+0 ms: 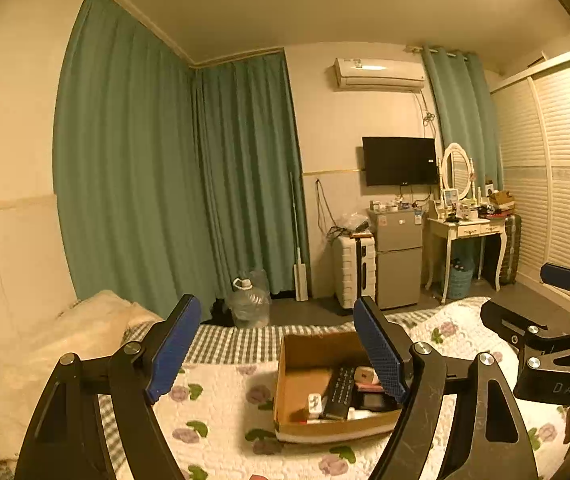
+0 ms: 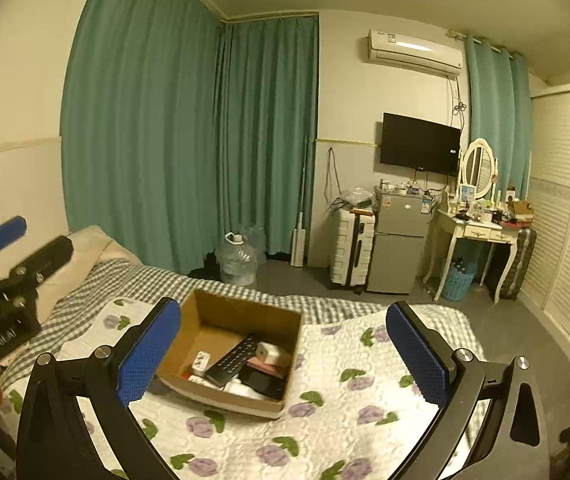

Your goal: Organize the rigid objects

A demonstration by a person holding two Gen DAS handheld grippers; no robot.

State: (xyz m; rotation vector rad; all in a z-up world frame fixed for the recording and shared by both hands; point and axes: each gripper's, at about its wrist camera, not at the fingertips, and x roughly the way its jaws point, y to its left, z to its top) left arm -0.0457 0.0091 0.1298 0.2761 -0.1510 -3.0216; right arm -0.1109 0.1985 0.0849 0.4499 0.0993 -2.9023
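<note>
left gripper (image 1: 277, 348): hovering over the bed, jaws spread wide, gripping nothing; blue pads (image 1: 175, 346) are framing the box from this side
right gripper (image 2: 285, 350): also hanging above the bed, jaws spread wide, nothing between them; its tip is showing at the right edge of the left view
box (image 2: 241, 316): open cardboard box sitting on the flowered quilt (image 2: 345, 412), roughly mid-bed, near both grippers but touching neither
remote (image 2: 233, 360): black, lying slanted inside the box, resting on the other items
white plug (image 2: 201, 360): lying in the box just left of the remote
small white block (image 2: 267, 352): sitting in the box beside the remote's far end
black phone-like slab (image 2: 263, 382): lying flat in the box's near right corner; exact item unclear
pillow (image 2: 85, 256): lying at the head of the bed, well apart from the box
background: green curtains (image 2: 189, 136), water jug (image 2: 237, 256) on the floor, suitcase (image 2: 351, 248), small fridge (image 2: 397, 248), wall TV (image 2: 419, 144), dressing table (image 2: 477, 232)
</note>
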